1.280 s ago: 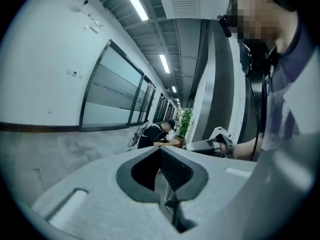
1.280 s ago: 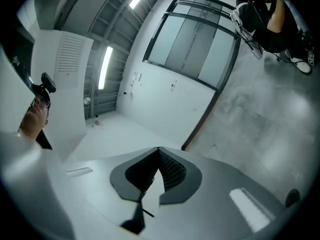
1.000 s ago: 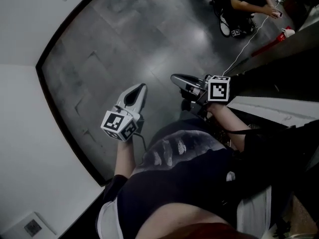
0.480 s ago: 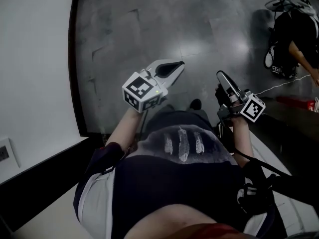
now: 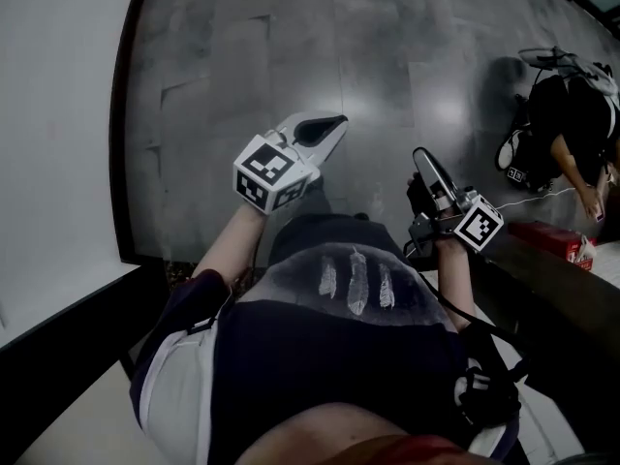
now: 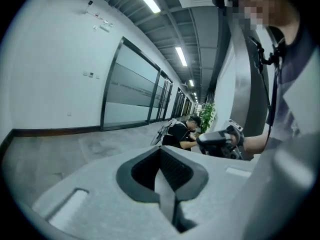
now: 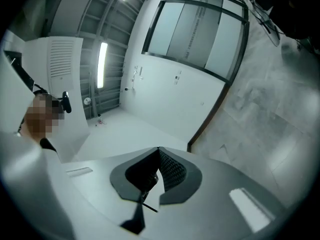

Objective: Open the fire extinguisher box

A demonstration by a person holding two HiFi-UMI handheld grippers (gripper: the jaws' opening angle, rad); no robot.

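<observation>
No fire extinguisher box shows in any view. In the head view my left gripper (image 5: 327, 126) is held out in front of my body over the grey floor, jaws shut and empty. My right gripper (image 5: 421, 157) hangs to the right of it, pointing away, jaws together with nothing in them. The left gripper view shows its shut jaws (image 6: 161, 153) aimed down a corridor, with the right gripper (image 6: 218, 142) beyond them. The right gripper view shows its own shut jaws (image 7: 159, 152) facing a white wall.
Grey tiled floor (image 5: 291, 46) meets a white wall (image 5: 58, 114) with a dark baseboard on the left. A person in black (image 5: 567, 124) crouches at the right near a white cable. A red object (image 5: 547, 238) lies on a dark ledge. Glass partitions (image 6: 130, 99) line the corridor.
The head view has swung round: the wall now fills the left side and the crouching person has gone from the top to the right. Both grippers stay shut, held in front of me.
</observation>
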